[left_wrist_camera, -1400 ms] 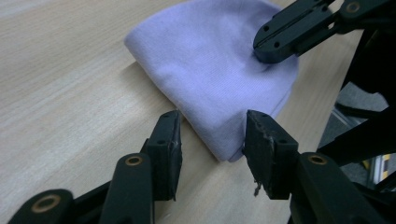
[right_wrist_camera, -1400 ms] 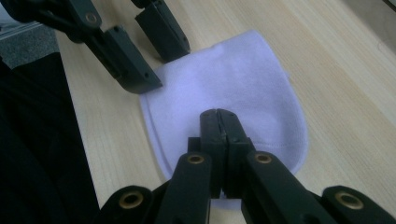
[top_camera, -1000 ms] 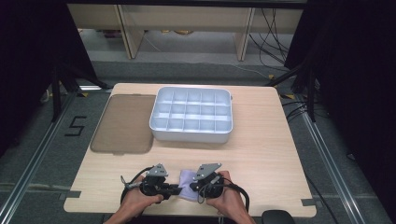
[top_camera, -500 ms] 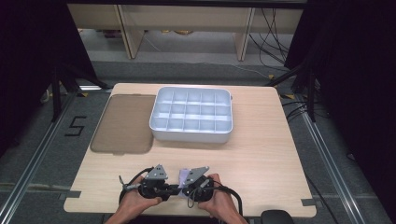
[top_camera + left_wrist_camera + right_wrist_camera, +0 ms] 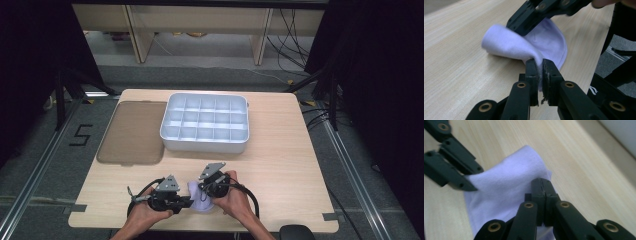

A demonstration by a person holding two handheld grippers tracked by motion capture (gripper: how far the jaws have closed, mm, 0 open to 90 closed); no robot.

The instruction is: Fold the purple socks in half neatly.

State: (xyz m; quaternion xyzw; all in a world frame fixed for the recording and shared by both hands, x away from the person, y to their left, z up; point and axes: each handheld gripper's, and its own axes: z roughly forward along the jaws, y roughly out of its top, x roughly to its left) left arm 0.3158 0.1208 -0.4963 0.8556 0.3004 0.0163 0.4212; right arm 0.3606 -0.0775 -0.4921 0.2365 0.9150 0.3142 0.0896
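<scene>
Left gripper view: left gripper [image 5: 539, 65] jaws pinching lilac cloth [image 5: 506, 45]; right gripper [image 5: 541, 185] jaws pinching same cloth

Item: pale lilac cloth [image 5: 509, 192], soft knit, lying partly bunched on the light wooden tabletop [image 5: 579, 157], which runs its grain diagonally across the picture.

Item: my right gripper [image 5: 541, 185], black, rising from the bottom edge. Its jaws are pressed together with no gap between them, and their tips sit at the cloth's right edge, pinching a fold of it.

Item: my left gripper [image 5: 471, 179], black, entering from the upper left. Its jaw tips meet the cloth's left edge and hold it raised into a ridge.

Item: a darker brown band [image 5: 610, 152] along the table's far side, with a pale grey surface [image 5: 624, 131] beyond it at the upper right corner.
</scene>
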